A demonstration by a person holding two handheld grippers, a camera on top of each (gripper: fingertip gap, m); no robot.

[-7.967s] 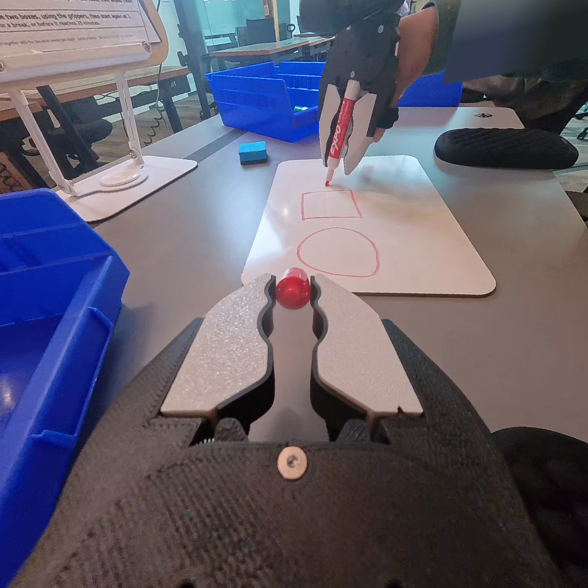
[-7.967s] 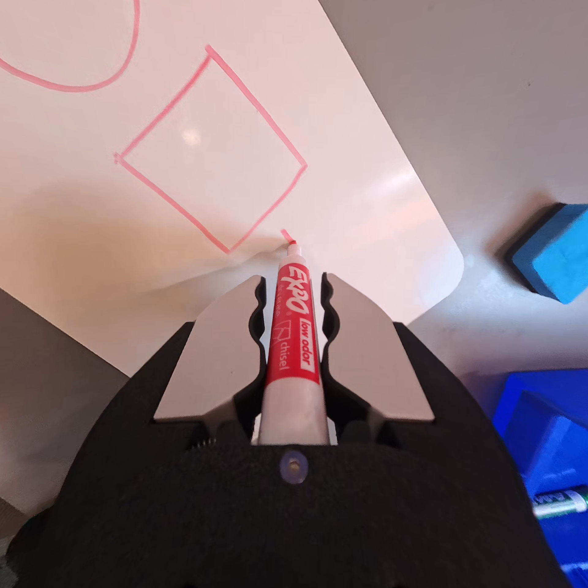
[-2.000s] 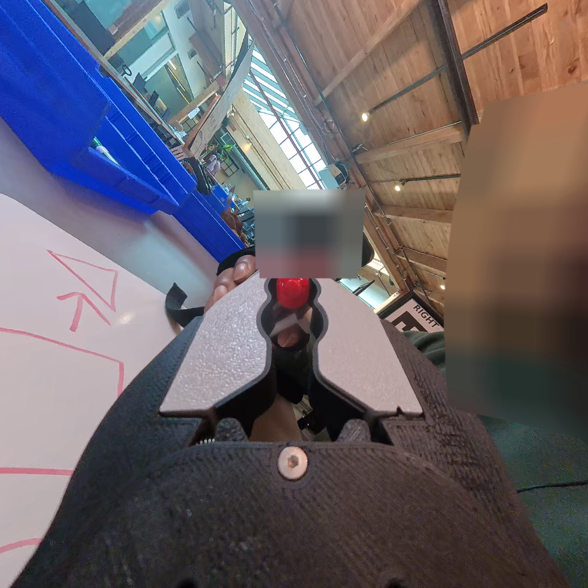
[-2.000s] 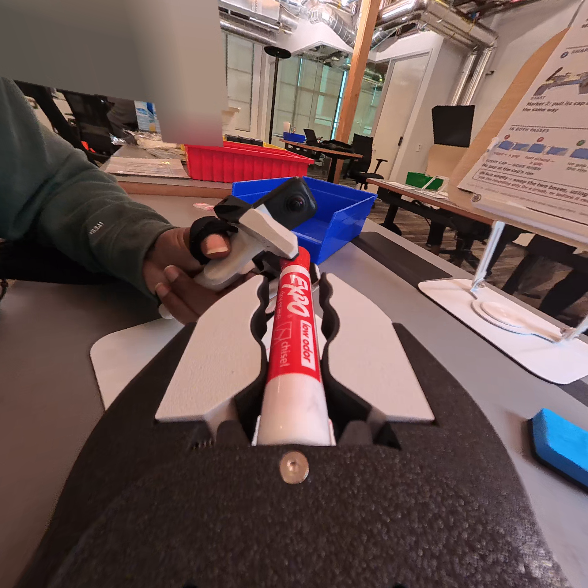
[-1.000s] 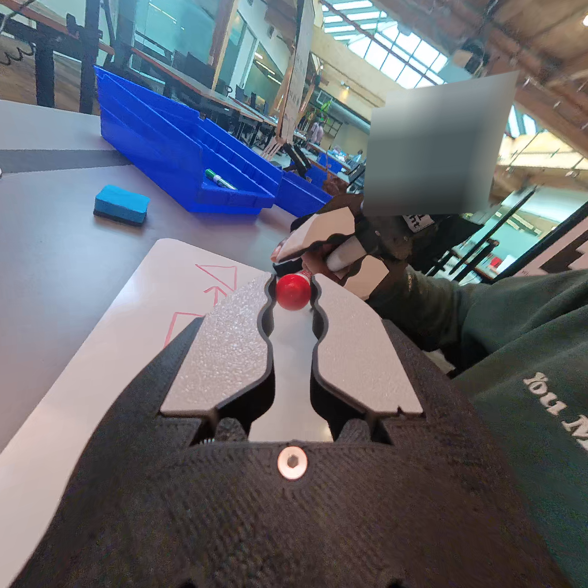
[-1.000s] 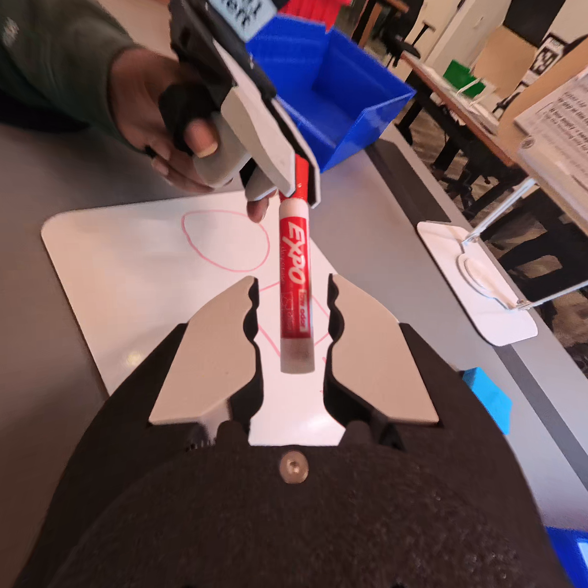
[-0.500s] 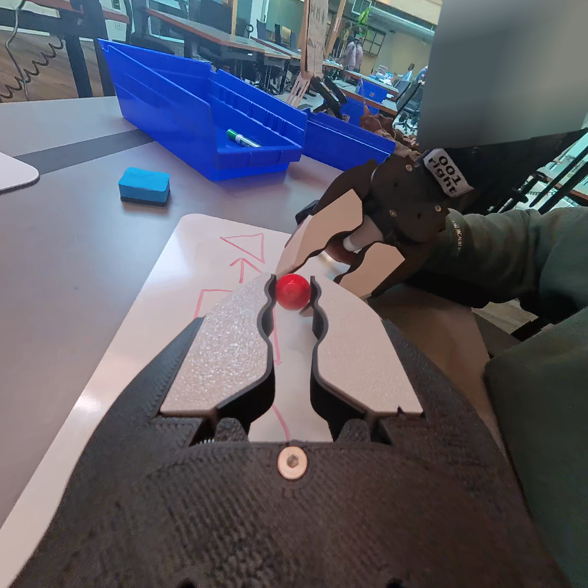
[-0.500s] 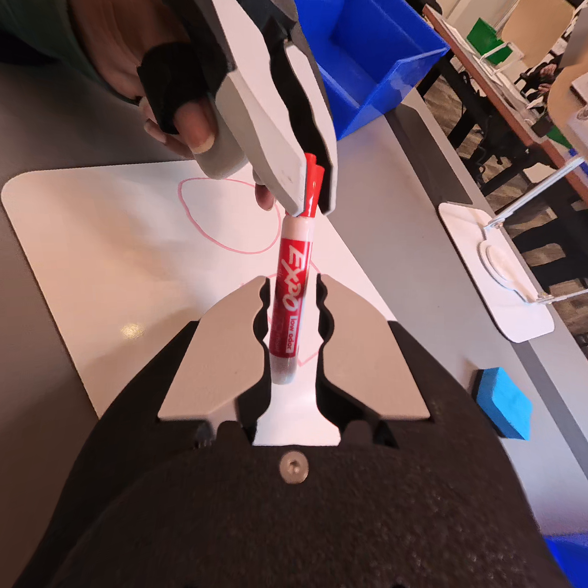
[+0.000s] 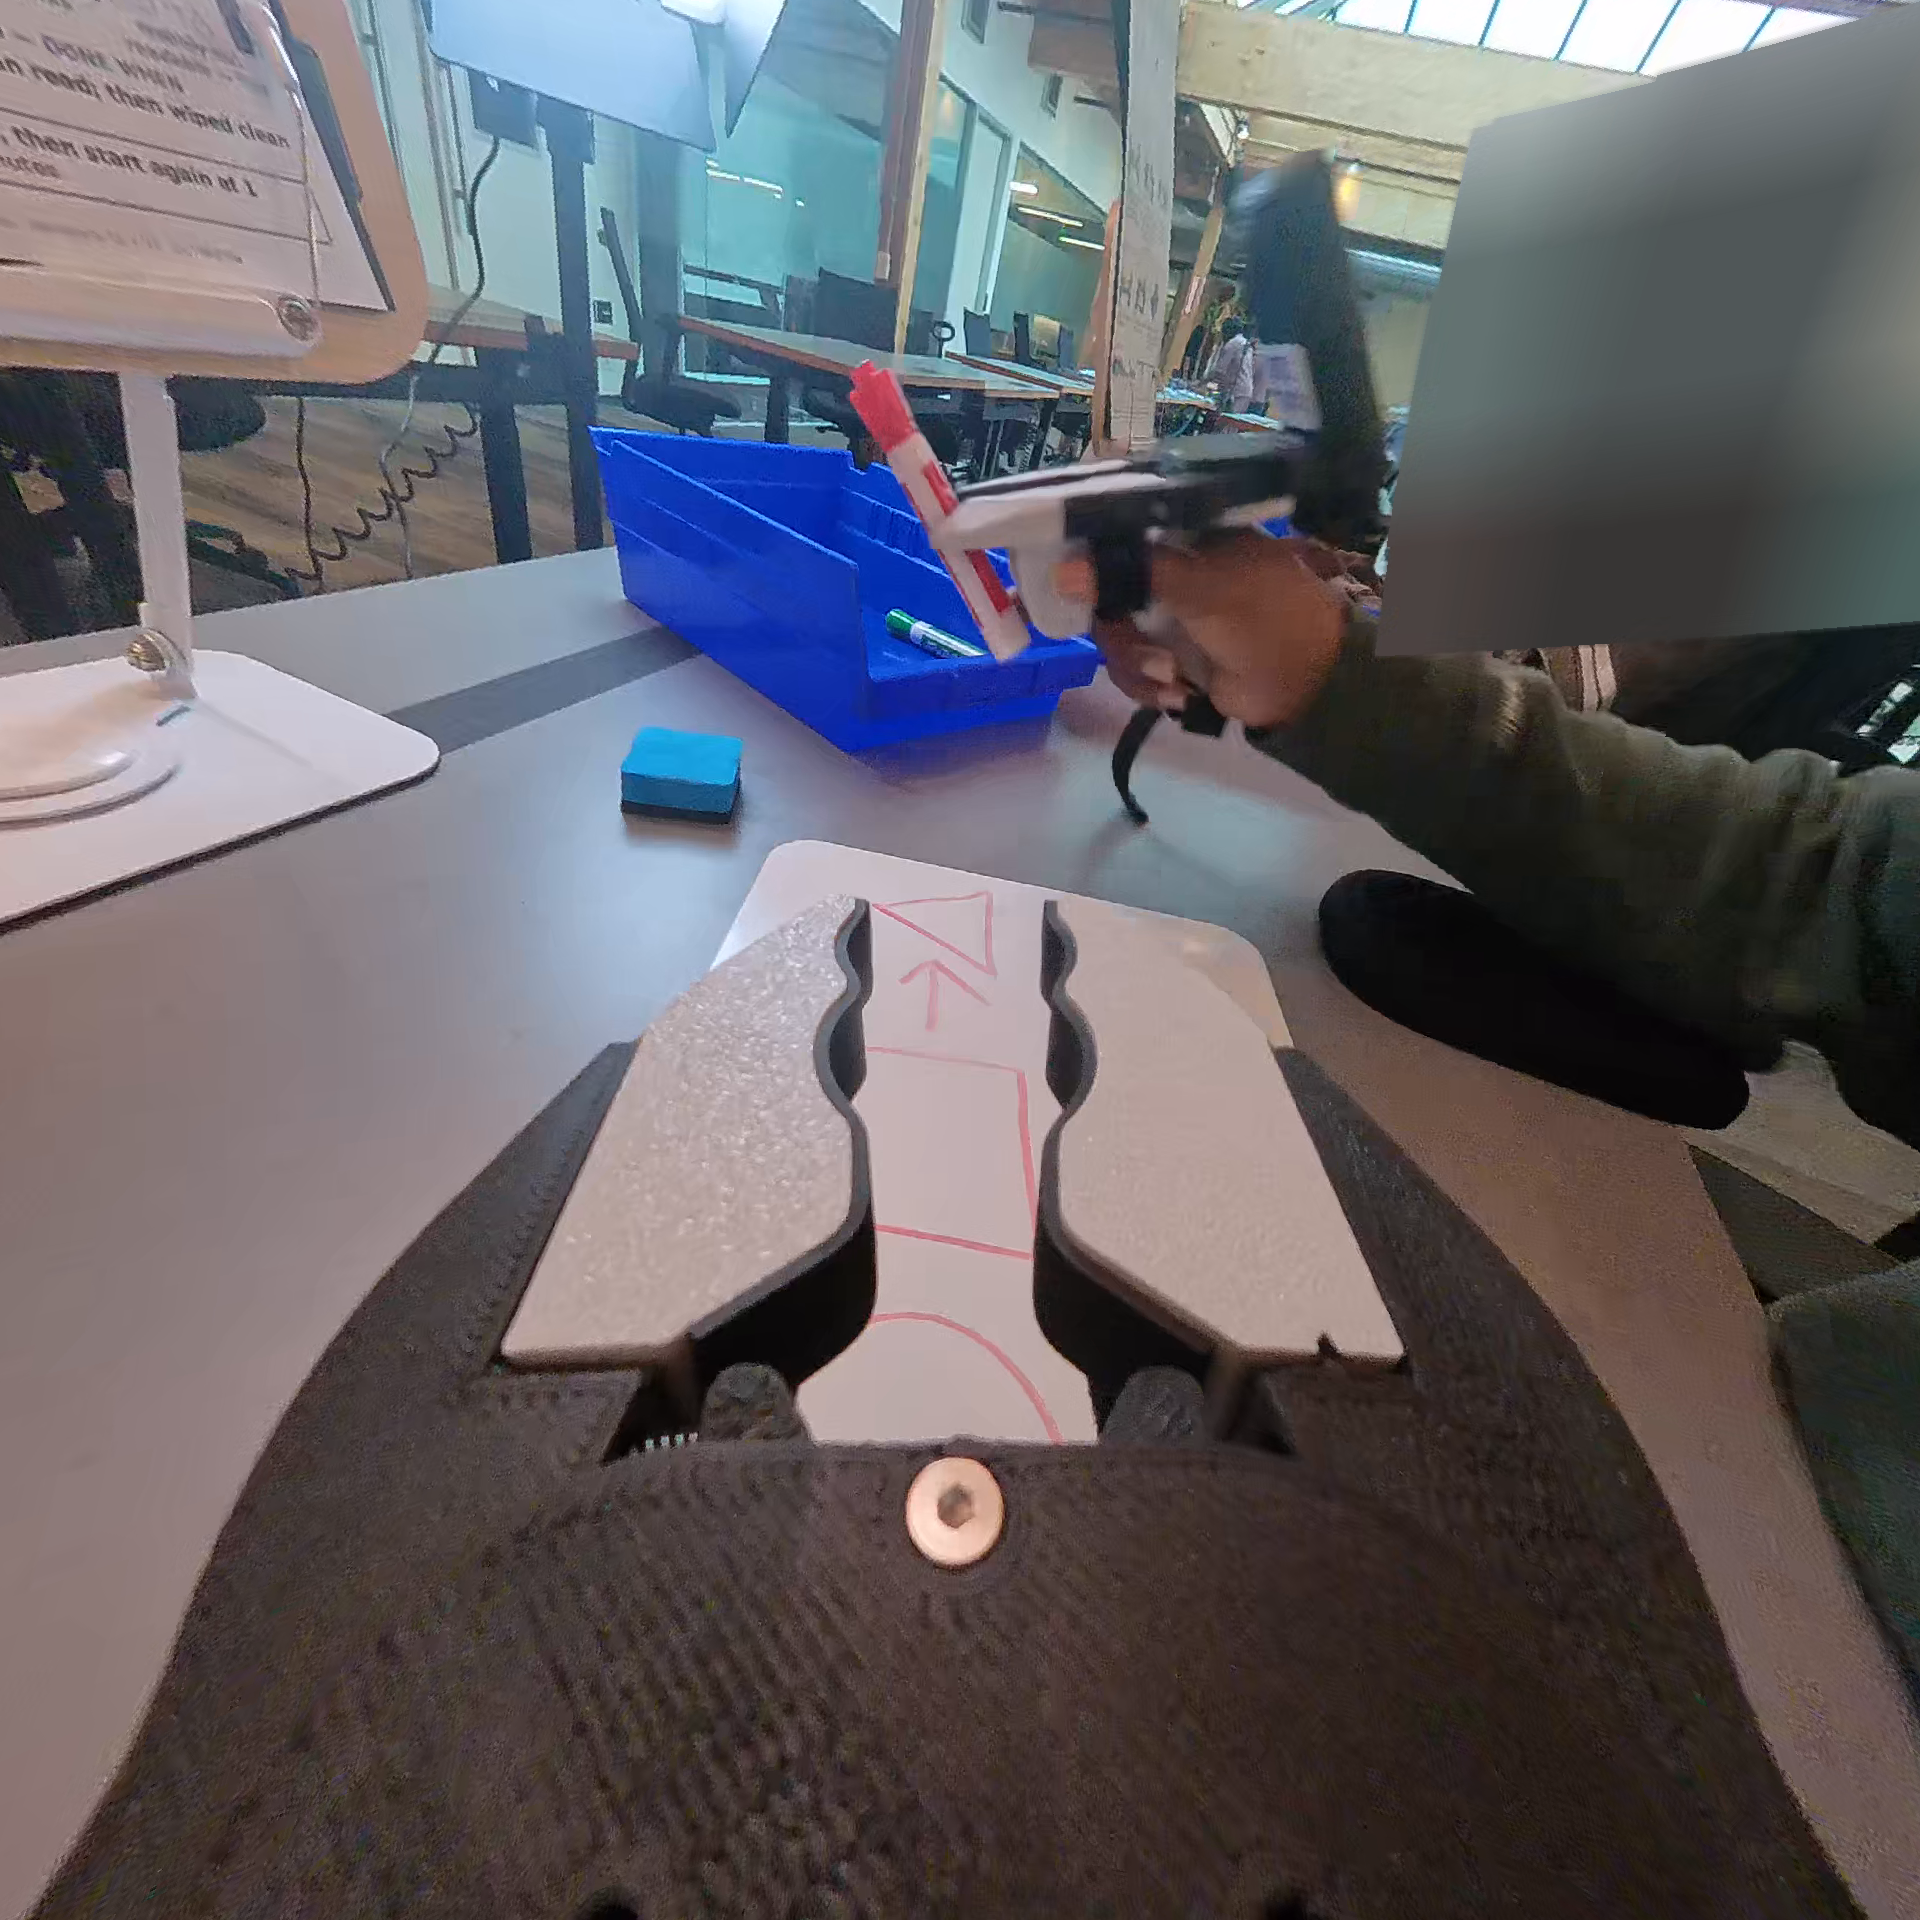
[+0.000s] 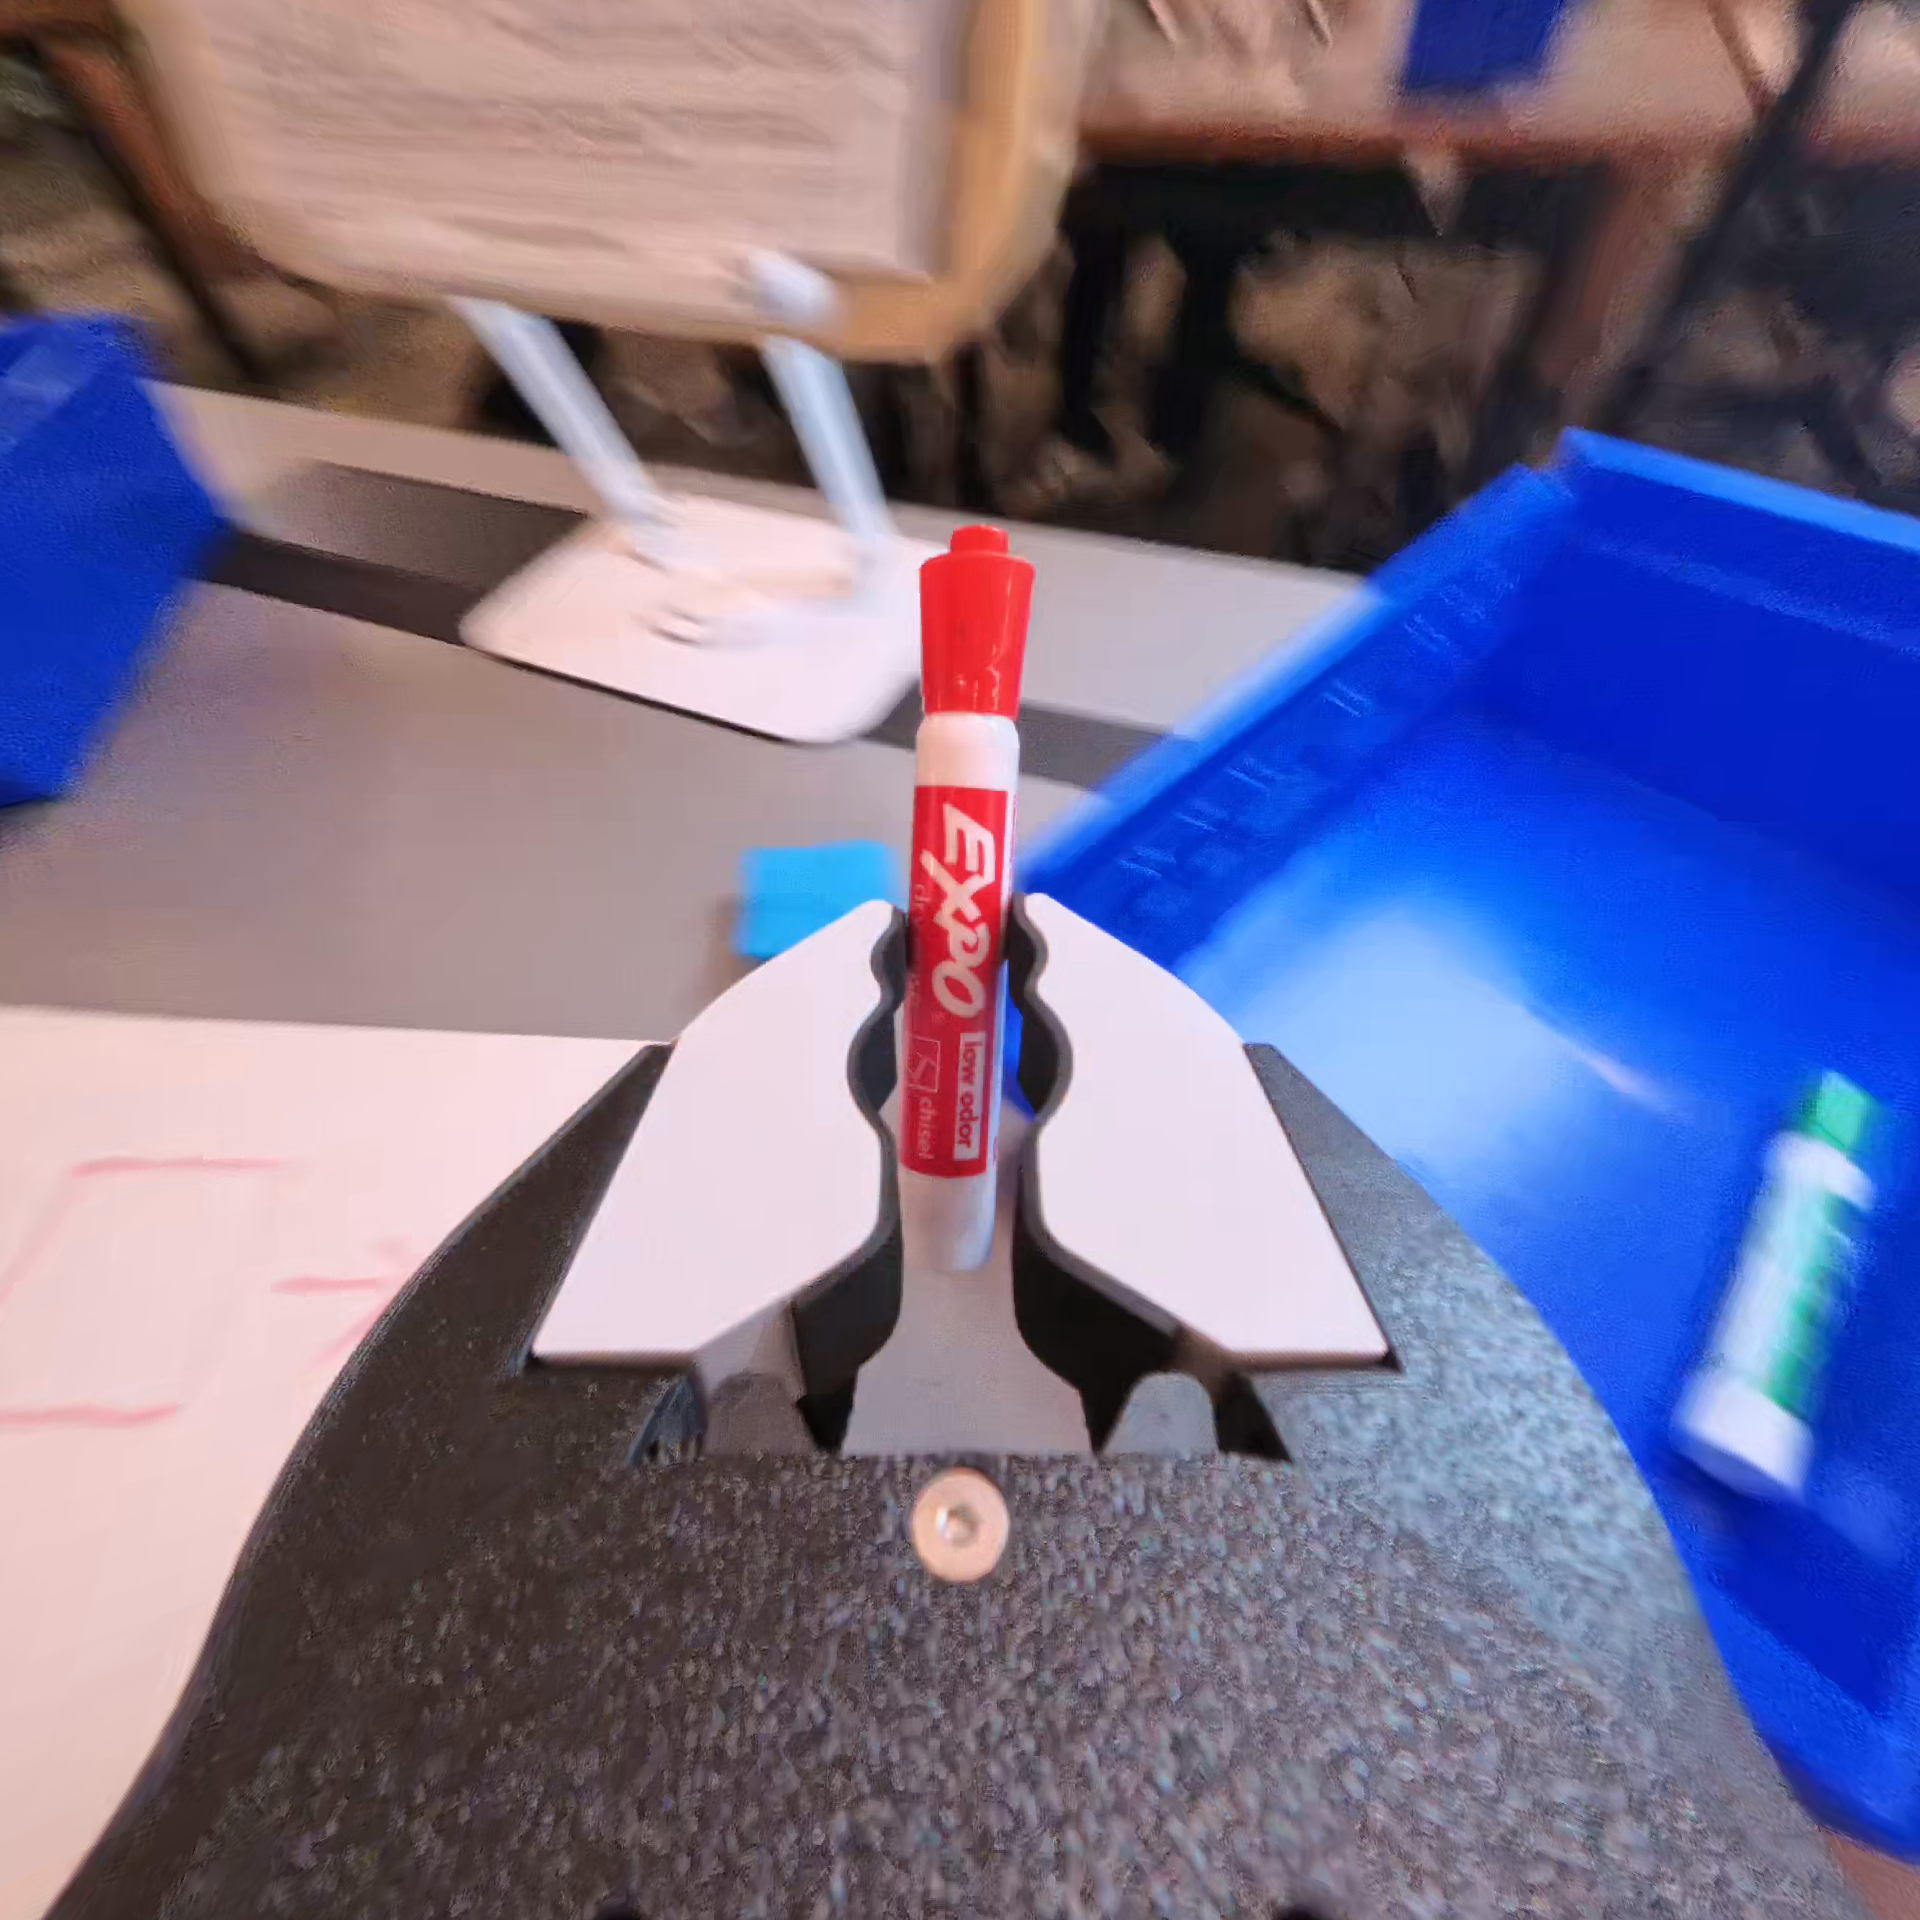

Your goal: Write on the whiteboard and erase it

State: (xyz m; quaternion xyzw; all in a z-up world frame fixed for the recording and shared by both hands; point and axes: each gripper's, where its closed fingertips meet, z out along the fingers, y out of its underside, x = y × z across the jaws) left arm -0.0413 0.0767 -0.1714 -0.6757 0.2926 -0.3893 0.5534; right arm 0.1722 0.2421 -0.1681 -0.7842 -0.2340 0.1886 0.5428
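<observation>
My right gripper (image 10: 954,925) pinches the capped red marker (image 10: 961,894), cap up, over the bin (image 10: 1558,831) beside the board (image 9: 1174,940). My left gripper (image 9: 951,925) hangs spread and empty above the board. Writing looks finished: triangle, arrow, square and a curve sit in red. Erasing is all that's left, I reckon, and the eraser (image 9: 681,771) lies untouched just beyond the board
</observation>
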